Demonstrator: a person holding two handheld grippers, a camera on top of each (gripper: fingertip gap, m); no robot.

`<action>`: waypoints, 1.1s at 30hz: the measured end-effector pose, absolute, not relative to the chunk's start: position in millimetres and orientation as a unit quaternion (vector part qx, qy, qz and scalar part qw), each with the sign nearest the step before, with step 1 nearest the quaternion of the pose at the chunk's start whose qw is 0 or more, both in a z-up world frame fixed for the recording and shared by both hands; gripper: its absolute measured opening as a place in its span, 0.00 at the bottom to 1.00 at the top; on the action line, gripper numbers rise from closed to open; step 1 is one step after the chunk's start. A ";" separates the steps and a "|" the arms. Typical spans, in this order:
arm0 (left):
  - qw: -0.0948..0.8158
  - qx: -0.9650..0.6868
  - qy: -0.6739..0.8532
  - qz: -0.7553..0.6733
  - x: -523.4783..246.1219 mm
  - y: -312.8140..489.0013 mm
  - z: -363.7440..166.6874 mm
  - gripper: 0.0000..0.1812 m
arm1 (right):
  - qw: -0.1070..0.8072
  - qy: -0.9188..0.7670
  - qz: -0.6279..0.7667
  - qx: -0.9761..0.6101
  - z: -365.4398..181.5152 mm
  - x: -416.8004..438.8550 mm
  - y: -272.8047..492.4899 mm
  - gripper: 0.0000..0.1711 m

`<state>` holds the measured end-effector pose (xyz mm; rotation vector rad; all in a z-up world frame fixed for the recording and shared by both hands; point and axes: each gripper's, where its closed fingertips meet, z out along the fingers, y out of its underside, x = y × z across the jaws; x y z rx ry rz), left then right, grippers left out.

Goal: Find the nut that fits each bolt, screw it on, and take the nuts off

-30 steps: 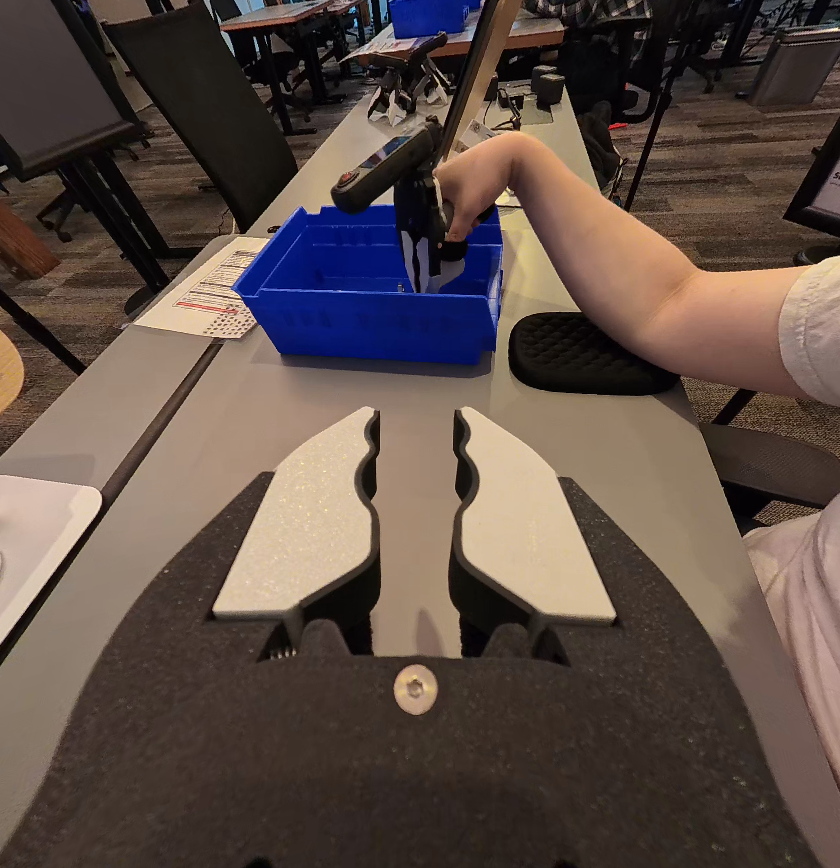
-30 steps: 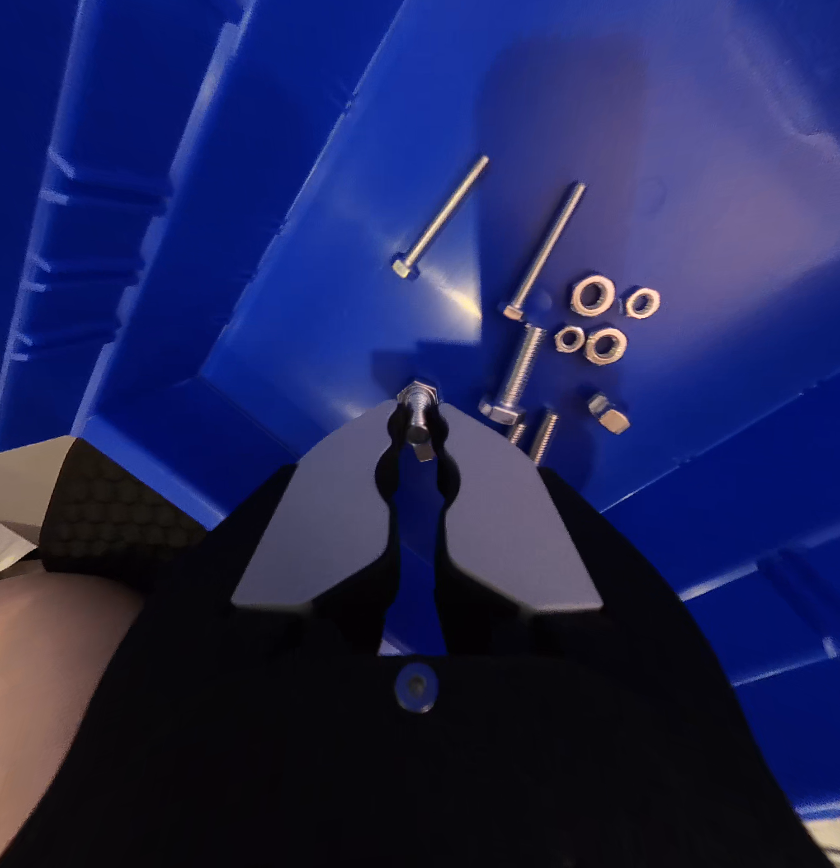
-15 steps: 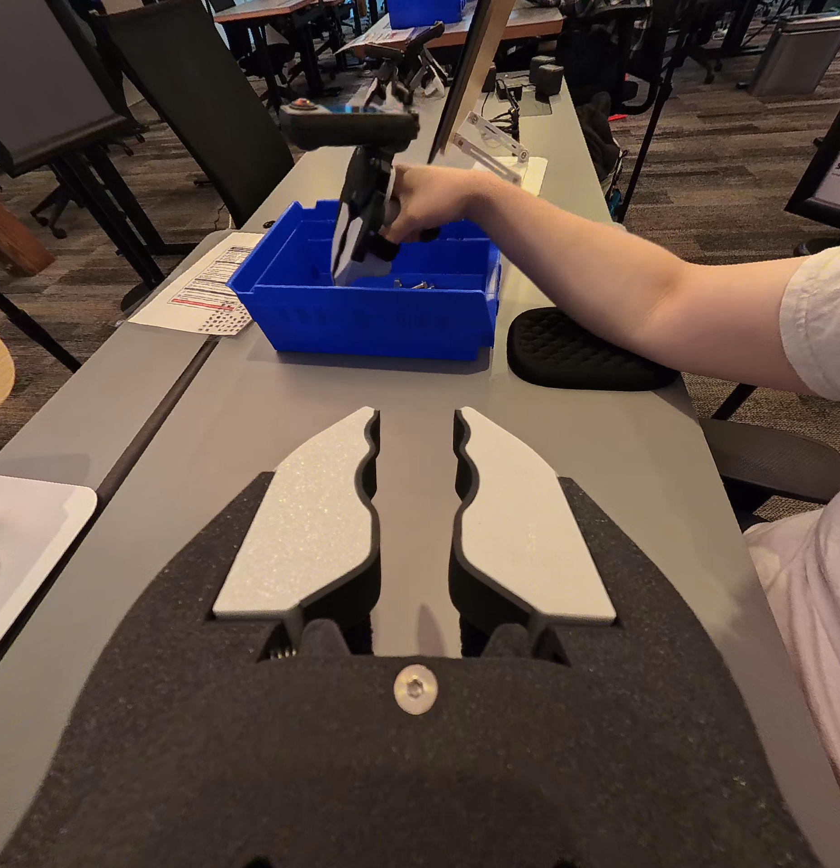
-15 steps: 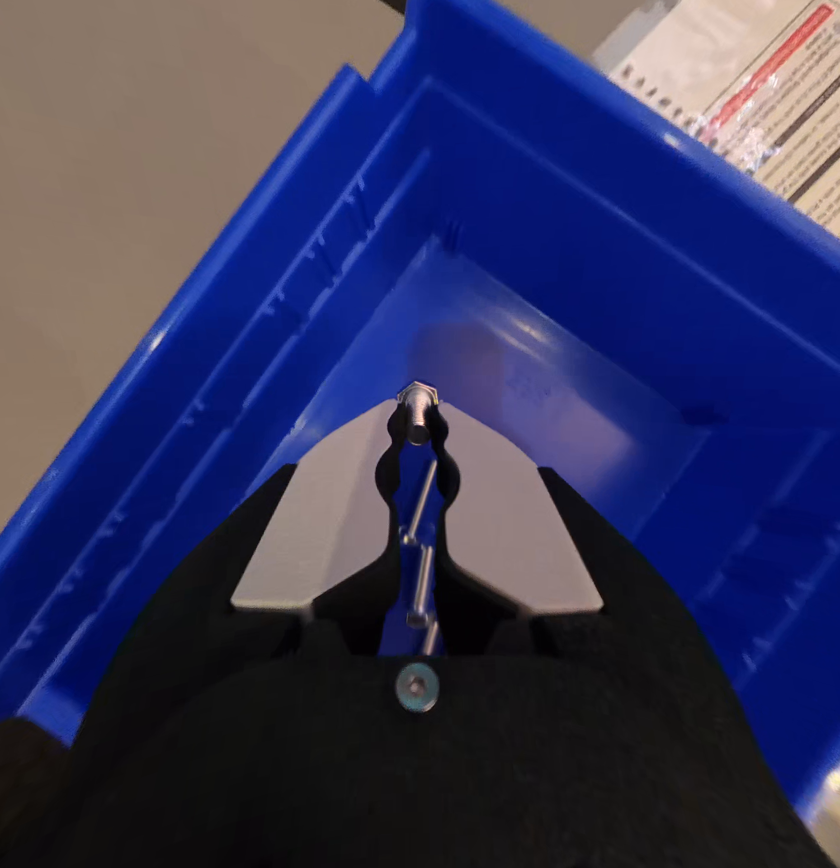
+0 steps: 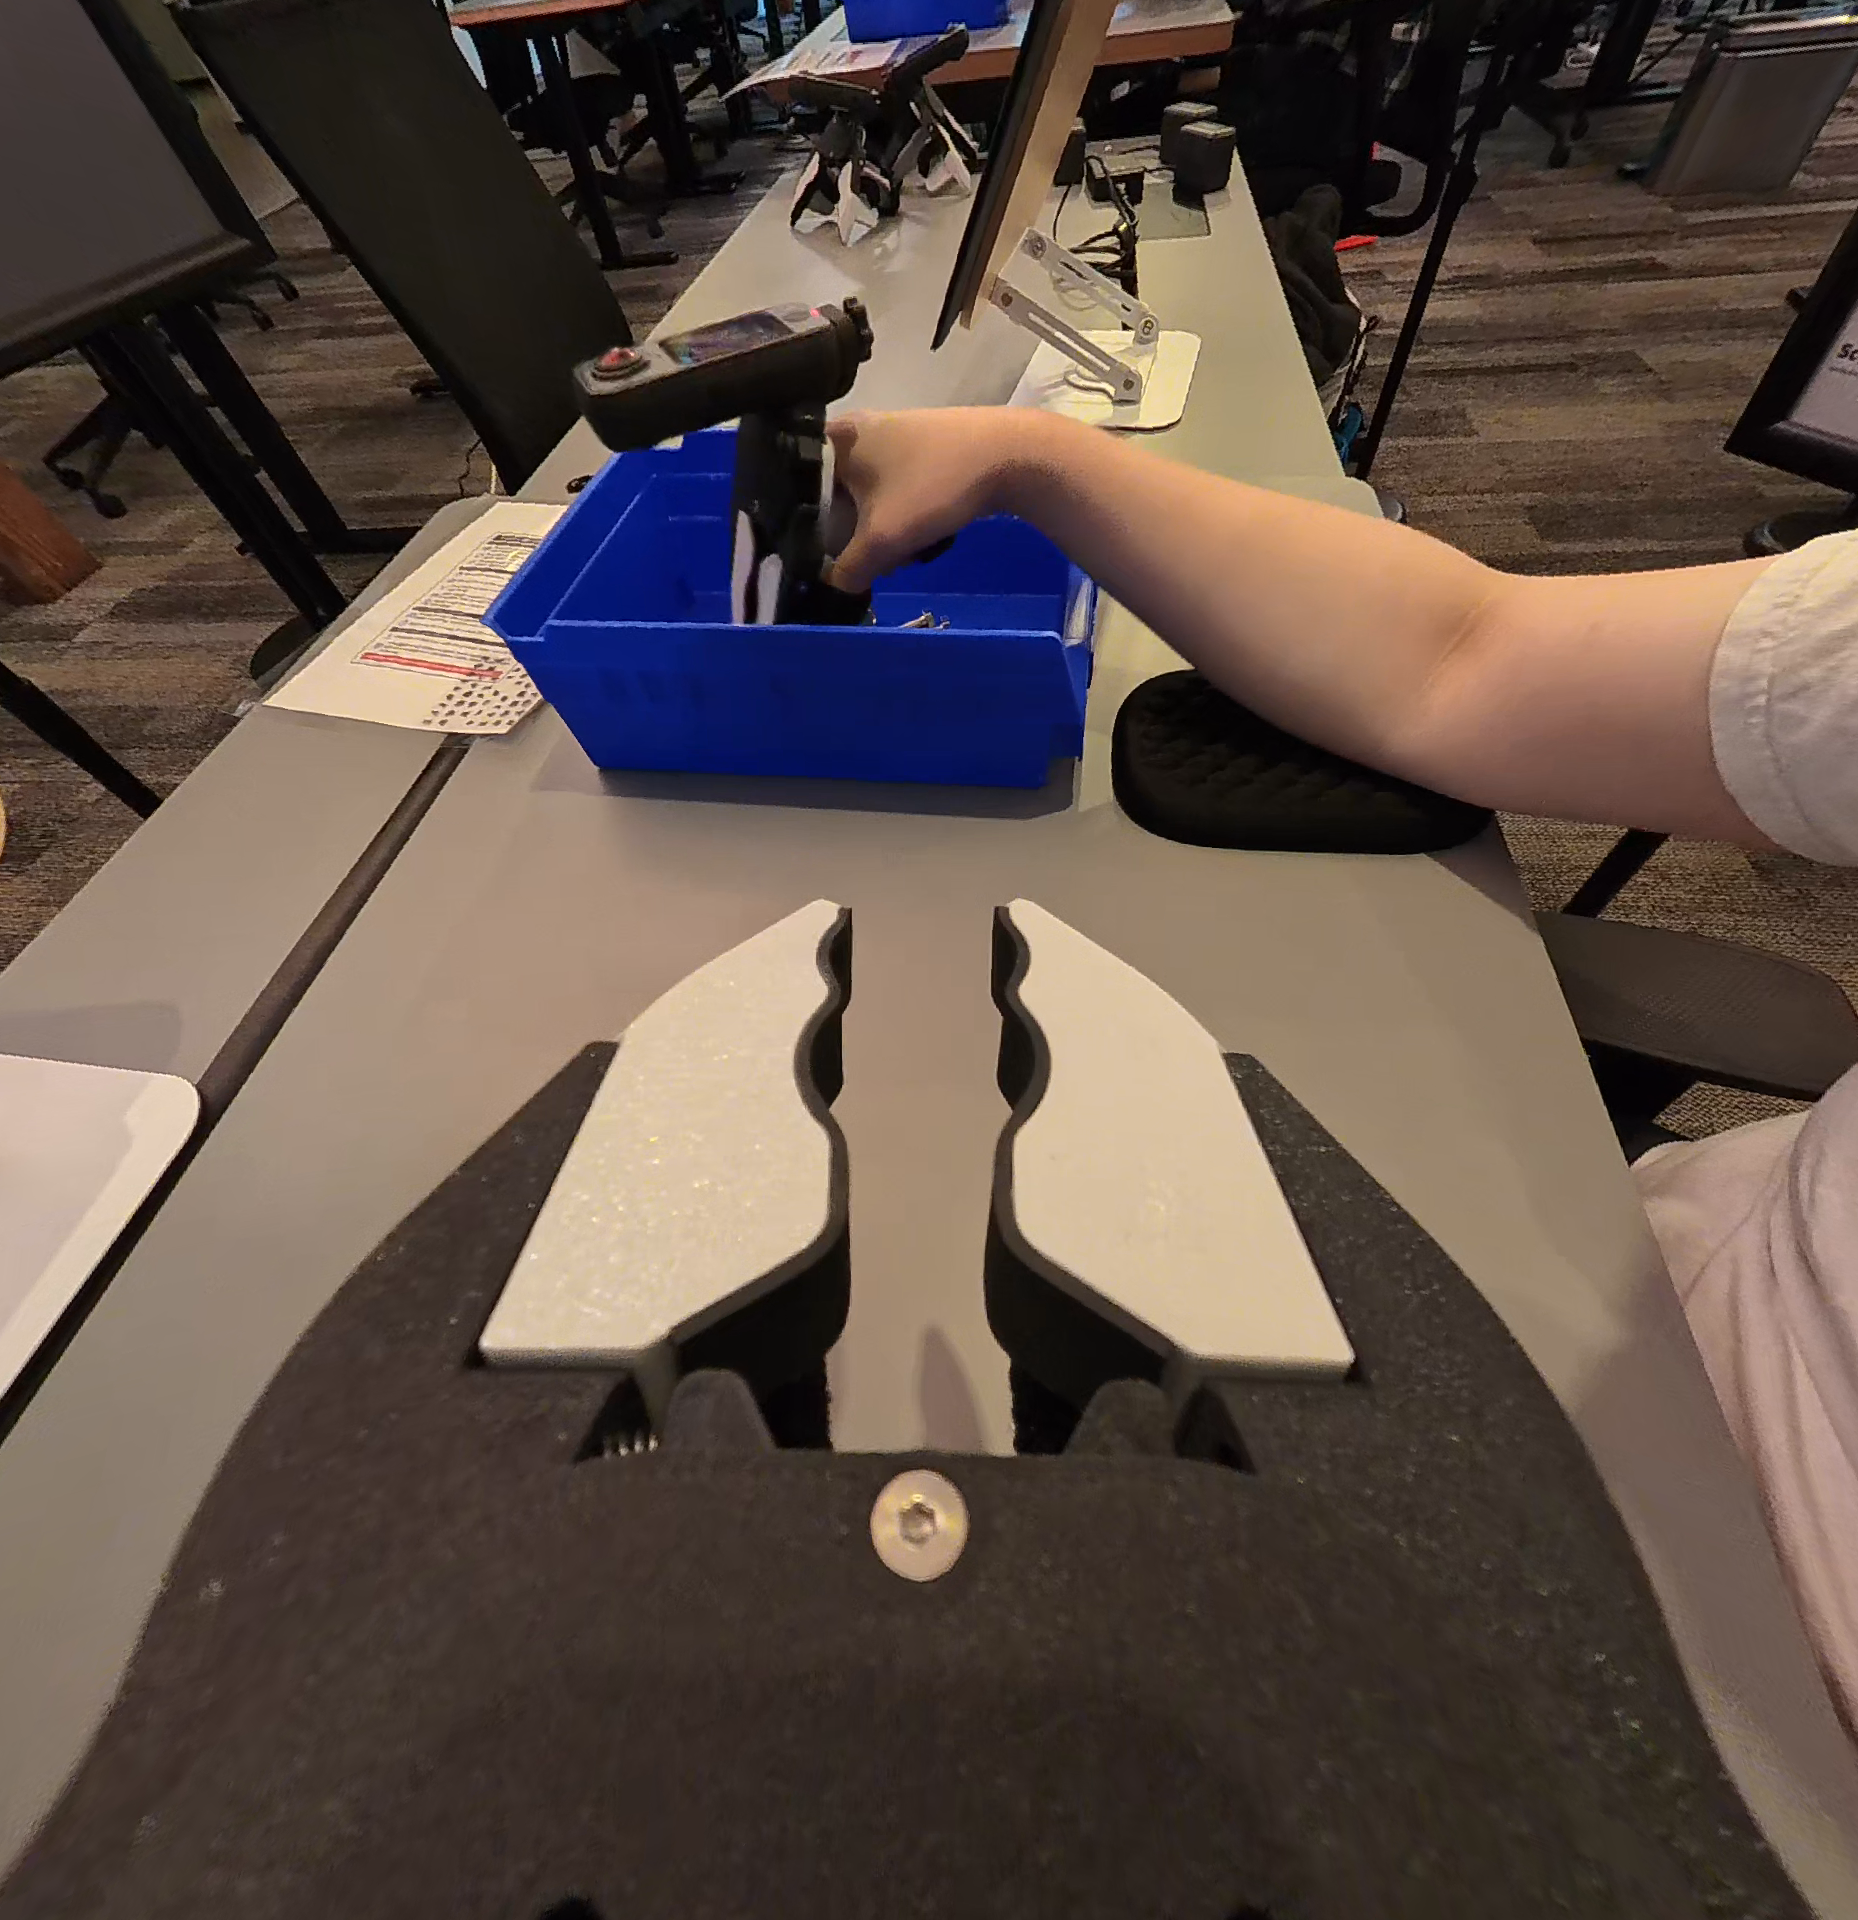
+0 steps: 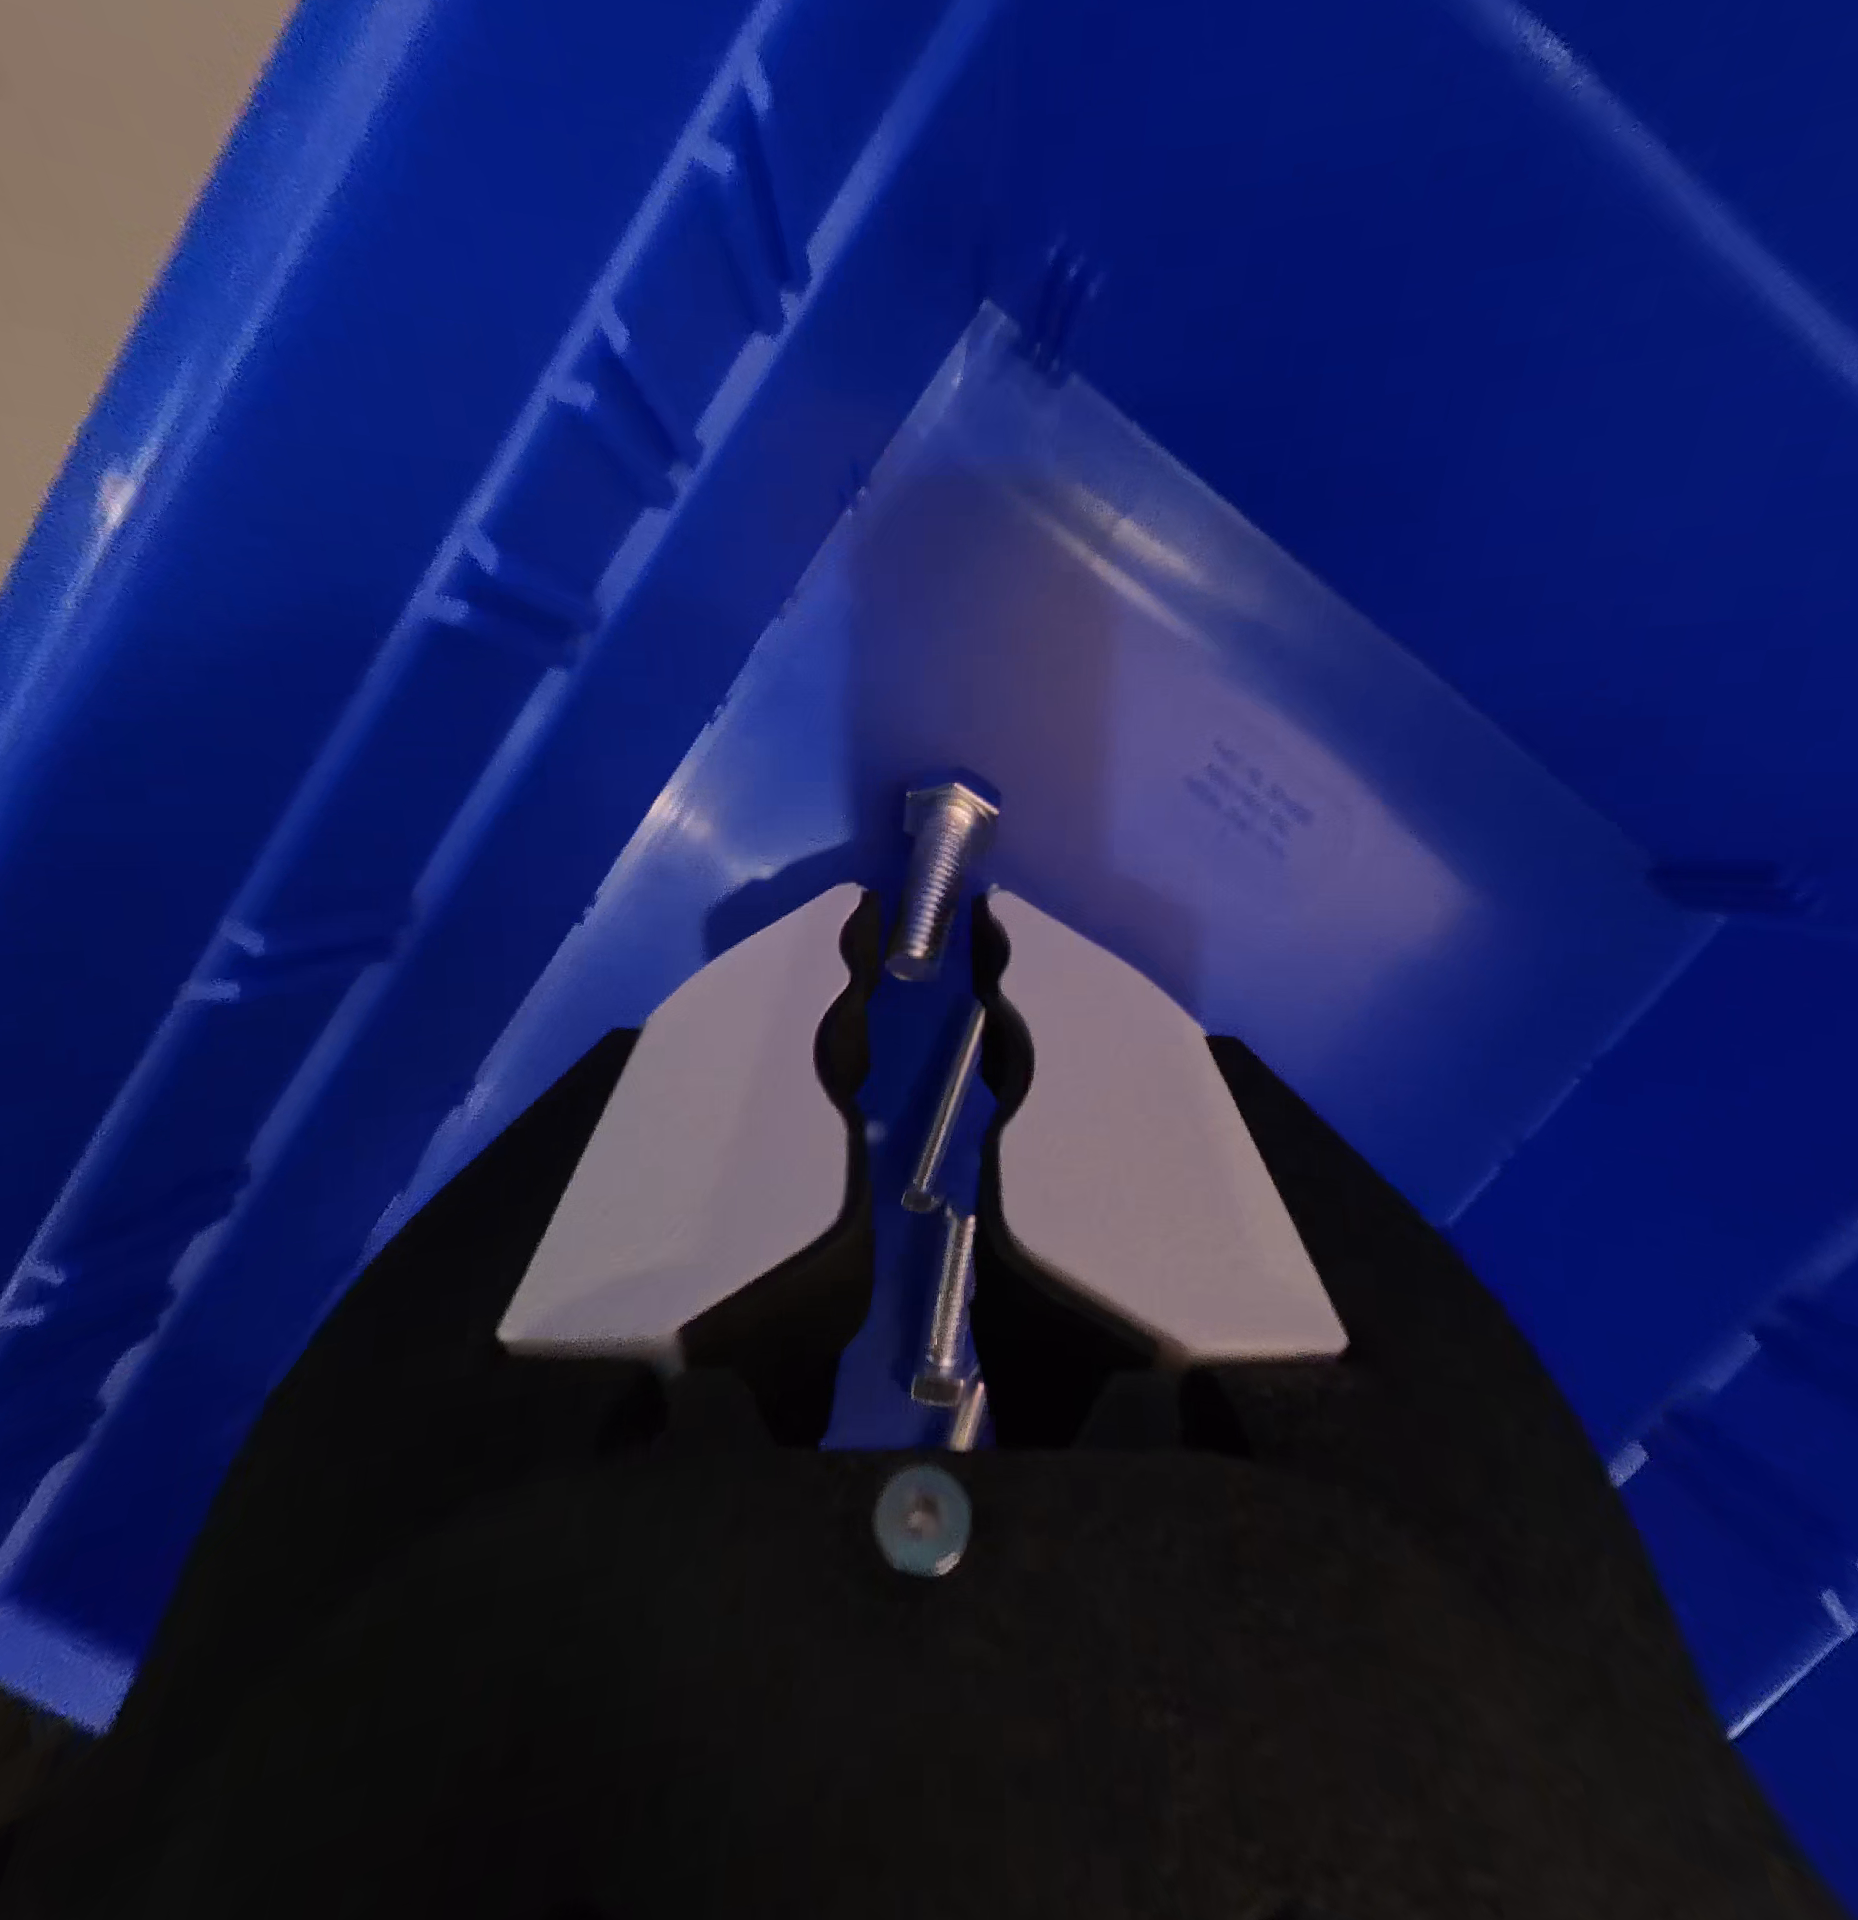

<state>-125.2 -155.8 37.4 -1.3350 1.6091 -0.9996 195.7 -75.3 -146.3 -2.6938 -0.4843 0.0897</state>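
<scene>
My right gripper (image 6: 927, 909) is inside the blue bin (image 6: 1320, 416) and points down at a corner of its floor. Its jaws are slightly apart. A short silver bolt (image 6: 933, 894) lies between the tips, head away from me, with a gap on each side. A thin long bolt (image 6: 946, 1112) and a thicker bolt (image 6: 951, 1309) show through the gap farther back. My left gripper (image 5: 922, 914) is open and empty, low over the grey table (image 5: 696, 935). In the left wrist view the bin (image 5: 800, 686) stands ahead with the right gripper (image 5: 769, 540) reaching into it.
A black padded mat (image 5: 1278, 769) lies right of the bin. A printed sheet (image 5: 437, 644) lies to its left. A white tray (image 5: 63, 1164) is at the left edge. A tilted board on a stand (image 5: 1060, 260) is behind the bin. The person's arm (image 5: 1320, 644) crosses from the right. About 40 cm separates my left fingertips from my right.
The right gripper carried the short bolt from the pile of bolts and nuts to the bin's far corner, then opened, leaving the bolt loose between its tips. The left gripper stayed still.
</scene>
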 end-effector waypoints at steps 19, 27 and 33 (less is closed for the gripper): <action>0.488 -0.567 0.586 -0.310 -179.0 -104.8 82.8 0.17 | 0.649 -0.164 0.136 -0.730 104.0 149.1 -94.6 0.20; 0.523 -0.640 0.520 -0.216 -256.1 -70.8 113.1 0.18 | 0.629 -0.170 0.030 -0.758 102.7 151.1 -95.3 0.31; 0.470 -0.690 0.496 -0.239 -293.8 -94.9 114.2 0.21 | 0.608 -0.159 0.004 -0.778 93.5 163.5 -97.0 0.28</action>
